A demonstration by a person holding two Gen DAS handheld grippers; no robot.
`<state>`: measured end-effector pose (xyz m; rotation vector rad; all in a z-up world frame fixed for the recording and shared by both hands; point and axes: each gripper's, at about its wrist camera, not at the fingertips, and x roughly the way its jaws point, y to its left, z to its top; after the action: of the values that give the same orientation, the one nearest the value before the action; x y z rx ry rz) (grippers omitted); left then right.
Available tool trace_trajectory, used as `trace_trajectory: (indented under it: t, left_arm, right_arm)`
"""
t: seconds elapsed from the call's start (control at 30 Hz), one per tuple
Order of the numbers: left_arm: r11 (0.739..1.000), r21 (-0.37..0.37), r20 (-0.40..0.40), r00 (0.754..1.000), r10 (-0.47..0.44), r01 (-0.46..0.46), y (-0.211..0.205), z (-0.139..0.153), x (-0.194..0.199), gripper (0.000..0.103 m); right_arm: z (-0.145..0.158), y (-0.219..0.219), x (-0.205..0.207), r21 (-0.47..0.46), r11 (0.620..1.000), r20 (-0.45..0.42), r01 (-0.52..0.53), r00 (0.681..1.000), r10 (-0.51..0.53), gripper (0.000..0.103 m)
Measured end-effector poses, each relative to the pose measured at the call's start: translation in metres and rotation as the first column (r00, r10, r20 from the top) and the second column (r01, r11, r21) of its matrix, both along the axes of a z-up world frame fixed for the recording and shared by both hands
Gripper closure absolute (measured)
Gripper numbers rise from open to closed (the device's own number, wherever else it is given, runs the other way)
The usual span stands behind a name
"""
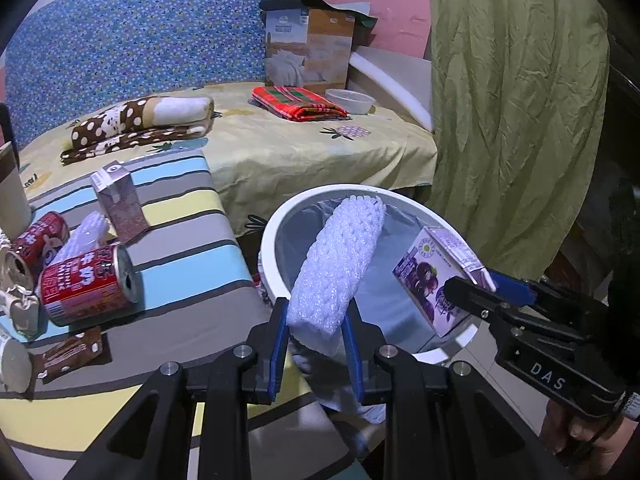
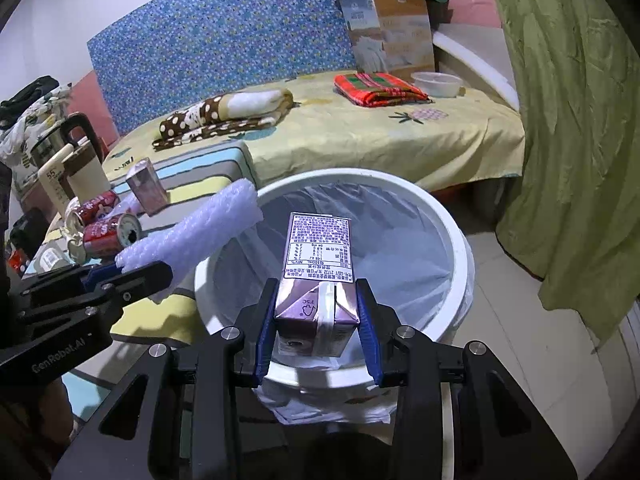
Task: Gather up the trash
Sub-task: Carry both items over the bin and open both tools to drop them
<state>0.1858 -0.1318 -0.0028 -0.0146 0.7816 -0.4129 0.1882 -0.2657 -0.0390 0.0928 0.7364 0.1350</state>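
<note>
White foam netting (image 1: 338,264) is pinched between the jaws of our left gripper (image 1: 316,334), and it slants out over the near-left rim of the white bin (image 2: 456,240). Our right gripper (image 2: 316,322) has its jaws pressed onto a purple drink carton (image 2: 318,276), which we hold directly above the bin's lined opening.

On the carton's upper face we read a nutrition table in small print and a date line, too fine to make out; its folded end carries an "FSC" mark. The right gripper's body reads "DAS" in the left wrist view, and the left one reads "GenRobot.AI" in the right wrist view.

Left of the bin, on the striped tabletop (image 1: 180,248), lie two red cans (image 1: 90,284) with white lettering we cannot read, a second piece of foam netting (image 1: 82,236) between them, an upright pinkish carton (image 1: 118,200) and a brown wrapper (image 1: 70,352). Further left of the bin stands a cream tube (image 2: 56,186) marked "55".

Behind the bin is a bed with a yellow sheet (image 1: 280,148), carrying a brown dotted blanket (image 1: 140,124), a red plaid cloth (image 1: 298,102), a clear tub (image 1: 350,100) and a bedding box (image 1: 308,48). A green curtain (image 1: 516,100) hangs to the bin's right.
</note>
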Motion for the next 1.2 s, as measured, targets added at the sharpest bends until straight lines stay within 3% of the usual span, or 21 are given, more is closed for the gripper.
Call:
trace_trajectory:
  t: [0.23, 0.4, 0.9, 1.2]
  left_arm:
    - [1.0, -0.023, -0.01, 1.0, -0.012, 0.011, -0.003, -0.004, 0.007, 0.072]
    - [0.999, -0.035, -0.006, 1.0, -0.004, 0.004, 0.0, -0.003, 0.007, 0.063]
    - [0.996, -0.084, 0.021, 0.999, 0.032, -0.03, 0.022, 0.013, -0.018, 0.062]
    - [0.992, -0.081, 0.048, 0.994, 0.097, -0.092, 0.053, 0.025, -0.045, 0.062]
  right_arm:
    - [-0.006, -0.005, 0.004, 0.0, 1.0, -0.034, 0.007, 0.999, -0.007, 0.064]
    - [-0.006, -0.008, 0.003, 0.0, 1.0, -0.028, 0.015, 1.0, -0.015, 0.061]
    - [0.013, 0.005, -0.01, -0.009, 1.0, 0.034, -0.008, 0.999, 0.008, 0.055]
    - [0.026, 0.031, -0.023, -0.016, 0.996, 0.085, -0.092, 0.992, 0.093, 0.048]
